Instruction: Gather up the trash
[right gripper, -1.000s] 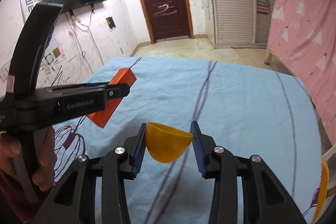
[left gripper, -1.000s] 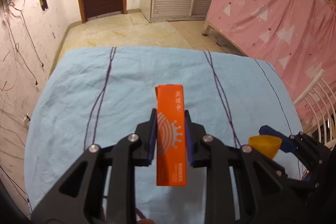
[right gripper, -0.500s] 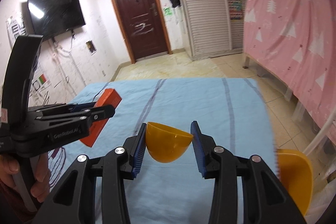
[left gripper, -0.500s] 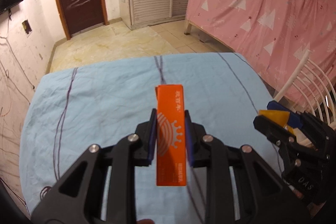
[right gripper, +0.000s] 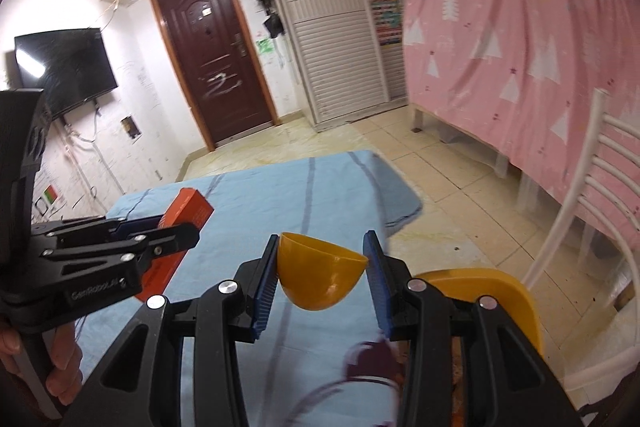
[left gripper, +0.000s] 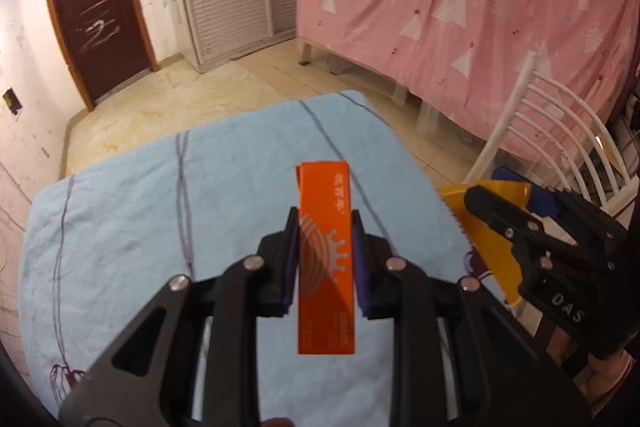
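Left gripper (left gripper: 325, 259) level above blue-sheeted table (left gripper: 120, 211), pads pinching orange box (left gripper: 326, 259) at mid-length; box points forward, both ends free. Right gripper (right gripper: 322, 279) alongside to right, pads pressed on yellow half-shell cup (right gripper: 320, 277), open rim tilted up-left. Both items held in air over sheet. Yellow bin (right gripper: 516, 303) low beside table's right edge, partly hidden behind right gripper. White chair (right gripper: 592, 211) past bin; pink curtain (left gripper: 480, 7) behind.

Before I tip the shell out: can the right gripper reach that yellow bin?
Probably yes. The yellow bin sits just beyond the table edge beside the right gripper, nothing between them, its fingers shut on the yellow shell.
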`<state>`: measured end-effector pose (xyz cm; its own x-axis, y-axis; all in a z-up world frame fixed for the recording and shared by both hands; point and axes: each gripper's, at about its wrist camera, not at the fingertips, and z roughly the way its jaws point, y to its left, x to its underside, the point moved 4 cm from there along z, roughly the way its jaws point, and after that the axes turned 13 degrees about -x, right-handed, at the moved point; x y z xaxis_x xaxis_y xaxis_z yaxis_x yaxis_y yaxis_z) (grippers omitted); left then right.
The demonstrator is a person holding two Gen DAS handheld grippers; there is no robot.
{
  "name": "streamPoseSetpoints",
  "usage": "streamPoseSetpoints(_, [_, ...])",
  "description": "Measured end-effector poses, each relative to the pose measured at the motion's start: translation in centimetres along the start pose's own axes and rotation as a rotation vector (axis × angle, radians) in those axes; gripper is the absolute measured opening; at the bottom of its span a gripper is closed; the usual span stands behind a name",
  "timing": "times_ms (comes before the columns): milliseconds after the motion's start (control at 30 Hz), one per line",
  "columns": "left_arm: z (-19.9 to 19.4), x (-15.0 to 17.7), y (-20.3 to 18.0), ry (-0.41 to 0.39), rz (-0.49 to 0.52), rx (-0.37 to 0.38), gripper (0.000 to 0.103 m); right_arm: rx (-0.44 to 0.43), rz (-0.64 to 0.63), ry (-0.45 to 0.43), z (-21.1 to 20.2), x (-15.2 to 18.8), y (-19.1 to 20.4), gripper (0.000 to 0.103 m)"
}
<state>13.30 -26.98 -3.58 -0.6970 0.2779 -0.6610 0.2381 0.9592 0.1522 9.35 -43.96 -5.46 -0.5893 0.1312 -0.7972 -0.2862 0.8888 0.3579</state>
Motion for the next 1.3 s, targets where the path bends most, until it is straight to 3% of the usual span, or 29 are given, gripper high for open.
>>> streamPoseSetpoints(400, [-1.4,-1.3,-7.5,-0.057,0.039,0.176,0.022,0.122,0.104,-0.05,-2.8,1.8,-7.8,0.035])
streamPoseSetpoints(767, [1.0,-1.8,-13.6,-0.006,0.023,0.277,0.022,0.164,0.163,-0.046,-3.3,3.9,-12.3,0.035])
streamPoseSetpoints(1067, [2.6,-1.7,-16.2,0.003,0.019,0.3,0.022,0.17,0.202,-0.019,-2.6,5.7,-14.2,0.036])
streamPoseSetpoints(1133, [3.0,-1.5,-16.3,0.016,0.018,0.293,0.023,0.166,0.213,-0.01,-2.4,6.1,-14.4,0.04])
streamPoseSetpoints(1167, [3.0,-1.5,-16.3,0.019,0.016,0.29,0.03,0.169,0.215,-0.009,-2.4,6.2,-14.4,0.047])
streamPoseSetpoints(1200, [3.1,-1.5,-16.3,0.023,0.013,0.287,0.047,0.175,0.215,-0.009,-2.4,6.3,-14.4,0.053])
streamPoseSetpoints(1267, [3.2,-1.6,-16.2,0.026,0.003,0.294,0.071,0.175,0.219,-0.012,-2.4,6.3,-14.5,0.059])
streamPoseSetpoints(1300, [3.2,-1.6,-16.0,0.02,-0.004,0.292,0.073,0.175,0.218,-0.013,-2.4,6.3,-14.5,0.06])
